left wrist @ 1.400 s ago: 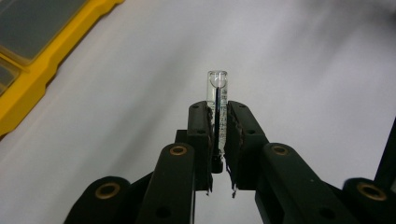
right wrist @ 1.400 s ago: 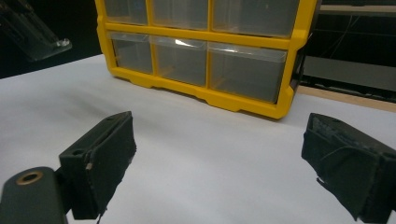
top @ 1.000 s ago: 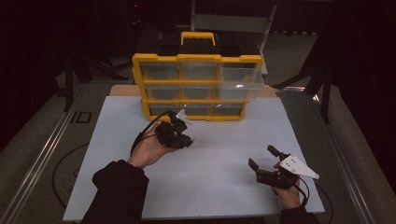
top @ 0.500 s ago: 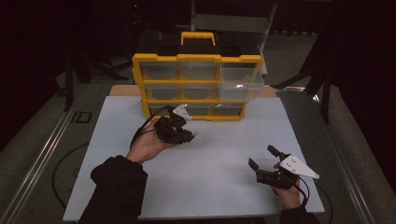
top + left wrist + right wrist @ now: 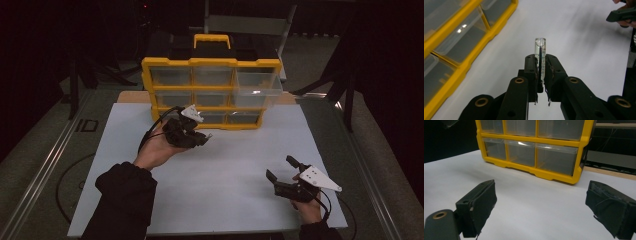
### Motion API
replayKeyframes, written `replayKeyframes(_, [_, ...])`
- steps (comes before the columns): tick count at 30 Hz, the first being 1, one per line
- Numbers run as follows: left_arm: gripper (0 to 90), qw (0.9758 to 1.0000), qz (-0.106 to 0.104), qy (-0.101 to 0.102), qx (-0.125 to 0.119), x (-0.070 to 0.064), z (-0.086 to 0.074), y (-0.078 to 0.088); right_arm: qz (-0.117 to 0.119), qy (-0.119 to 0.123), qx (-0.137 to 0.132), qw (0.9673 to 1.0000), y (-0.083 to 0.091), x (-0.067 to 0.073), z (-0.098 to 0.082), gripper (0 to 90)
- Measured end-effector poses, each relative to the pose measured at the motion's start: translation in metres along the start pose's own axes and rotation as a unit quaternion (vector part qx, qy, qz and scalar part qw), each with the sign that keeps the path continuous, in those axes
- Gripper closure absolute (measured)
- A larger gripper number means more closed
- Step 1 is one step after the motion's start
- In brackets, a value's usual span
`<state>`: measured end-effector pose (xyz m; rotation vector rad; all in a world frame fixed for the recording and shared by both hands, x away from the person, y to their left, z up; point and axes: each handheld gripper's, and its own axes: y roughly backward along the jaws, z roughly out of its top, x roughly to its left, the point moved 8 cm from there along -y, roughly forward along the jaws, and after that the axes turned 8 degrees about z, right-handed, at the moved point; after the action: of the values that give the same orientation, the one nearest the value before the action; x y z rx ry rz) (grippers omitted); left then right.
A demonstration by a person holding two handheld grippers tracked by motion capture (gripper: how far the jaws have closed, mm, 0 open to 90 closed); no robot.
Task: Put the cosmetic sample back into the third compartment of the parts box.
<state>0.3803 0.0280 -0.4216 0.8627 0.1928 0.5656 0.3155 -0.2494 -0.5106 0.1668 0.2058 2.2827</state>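
A yellow drawer cabinet (image 5: 212, 85) with clear drawers and a black top stands at the table's far side; its right middle drawer (image 5: 257, 91) is pulled out. My left gripper (image 5: 204, 136) hovers just in front of the cabinet's bottom row, shut on a clear glass tube (image 5: 540, 58) with printed markings; the tube's rounded end sticks out past the jaws. The cabinet (image 5: 454, 47) lies to the left in the left gripper view. My right gripper (image 5: 281, 170) rests open near the table's front right, nothing between its jaws (image 5: 544, 207), facing the cabinet (image 5: 534, 147).
The white table top (image 5: 235, 165) spreads between the two grippers. A wooden edge (image 5: 132, 96) runs behind the cabinet. Dark floor and metal stands surround the table.
My left gripper with the tube has shifted a little forward and right toward the cabinet's bottom row. The right gripper has stayed put.
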Motion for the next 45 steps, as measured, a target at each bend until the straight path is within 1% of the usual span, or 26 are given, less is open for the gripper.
replayKeyframes(10, [81.0,0.9998,0.0,0.001,-0.017,0.005,0.014,0.005,0.002,-0.001,-0.001,1.0,0.0,0.0,0.0,9.5])
replayKeyframes(24, [81.0,0.9991,0.011,0.006,-0.042,0.01,0.03,0.011,0.004,0.0,-0.003,1.0,0.0,0.0,0.0,9.5])
replayKeyframes(32, [81.0,0.9987,0.017,0.002,-0.048,0.015,0.038,0.014,0.004,-0.001,-0.004,1.0,0.0,0.001,0.0,9.5])
replayKeyframes(45, [81.0,0.9982,0.018,-0.002,-0.058,0.021,0.053,0.018,0.006,-0.002,-0.005,1.0,0.0,0.001,0.001,9.5])
